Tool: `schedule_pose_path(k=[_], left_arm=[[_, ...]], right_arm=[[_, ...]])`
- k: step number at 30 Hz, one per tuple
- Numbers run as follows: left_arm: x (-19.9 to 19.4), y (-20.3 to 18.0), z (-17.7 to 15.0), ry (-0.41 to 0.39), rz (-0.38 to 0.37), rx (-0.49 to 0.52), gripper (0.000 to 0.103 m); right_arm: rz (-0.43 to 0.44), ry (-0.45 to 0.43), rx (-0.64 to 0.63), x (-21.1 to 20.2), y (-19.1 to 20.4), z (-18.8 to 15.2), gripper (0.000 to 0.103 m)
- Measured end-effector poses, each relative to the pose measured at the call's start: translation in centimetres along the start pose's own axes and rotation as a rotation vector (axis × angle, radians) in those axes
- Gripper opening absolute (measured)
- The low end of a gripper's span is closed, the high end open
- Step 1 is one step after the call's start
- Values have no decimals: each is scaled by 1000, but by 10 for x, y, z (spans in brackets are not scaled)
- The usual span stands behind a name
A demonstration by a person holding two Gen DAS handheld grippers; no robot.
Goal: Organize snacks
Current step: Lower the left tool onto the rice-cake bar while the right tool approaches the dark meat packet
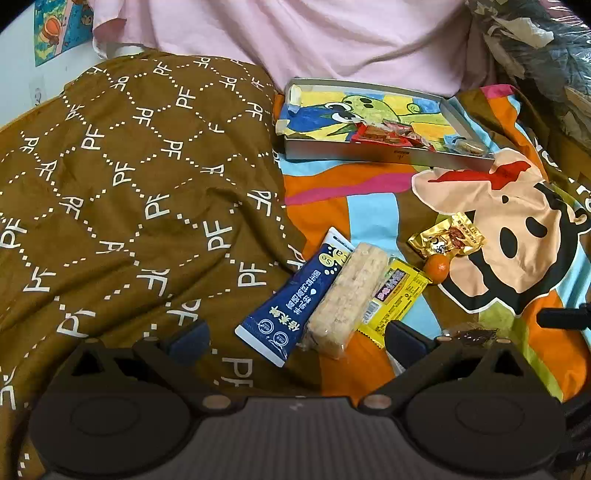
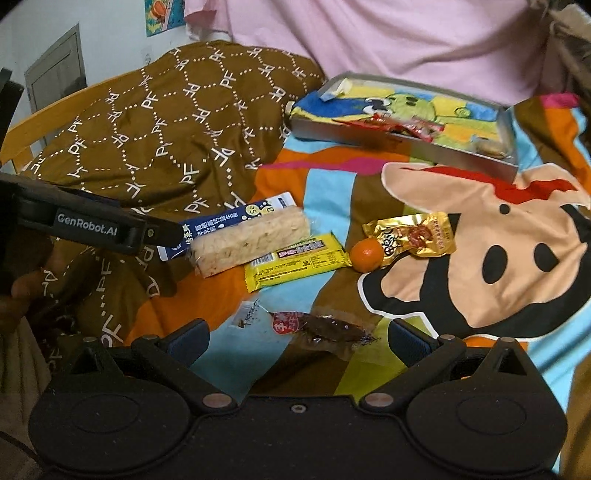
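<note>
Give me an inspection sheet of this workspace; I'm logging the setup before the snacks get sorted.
Surface: bed with a cartoon sheet and a brown PF-print quilt.
Job's things: shallow tray at the far side, holding red wrappers and a small round snack; loose on the sheet are a blue packet, rice bar, yellow bar, orange, gold packet and clear dark-snack packet.
Clutter: crumpled plastic bag far right.
Grippers: left gripper open over the blue packet and rice bar; right gripper open around the dark-snack packet.
Cables: nothing seen.
Surroundings: pink cloth, wall poster.
</note>
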State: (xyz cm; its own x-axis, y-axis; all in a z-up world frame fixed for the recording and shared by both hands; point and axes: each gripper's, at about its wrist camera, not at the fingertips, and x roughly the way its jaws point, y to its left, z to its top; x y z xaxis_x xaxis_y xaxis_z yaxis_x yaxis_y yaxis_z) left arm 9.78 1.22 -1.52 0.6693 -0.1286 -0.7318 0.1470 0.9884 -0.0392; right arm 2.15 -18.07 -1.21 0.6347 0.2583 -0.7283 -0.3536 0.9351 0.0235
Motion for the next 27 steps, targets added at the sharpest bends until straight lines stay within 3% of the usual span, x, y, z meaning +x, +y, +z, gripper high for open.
schedule_pose_path(k=[9,13,18,23,27], left_arm=[[7,-1,1,16,2,11,103],[10,-6,0,31,9,41,103],[13,-16,-2,26,-3,99,103],[26,-28,4,20,-11,212,103],[40,-34,9,17,-15,283,103]], right_arm=[[55,32,-217,27,-13,6,102],[138,57,-326,43,-20,5,102],[284,86,-366,58,-31,8,102],[319,122,-424,76,-38,7,102],[364,179,-386,97,-54,7,102]])
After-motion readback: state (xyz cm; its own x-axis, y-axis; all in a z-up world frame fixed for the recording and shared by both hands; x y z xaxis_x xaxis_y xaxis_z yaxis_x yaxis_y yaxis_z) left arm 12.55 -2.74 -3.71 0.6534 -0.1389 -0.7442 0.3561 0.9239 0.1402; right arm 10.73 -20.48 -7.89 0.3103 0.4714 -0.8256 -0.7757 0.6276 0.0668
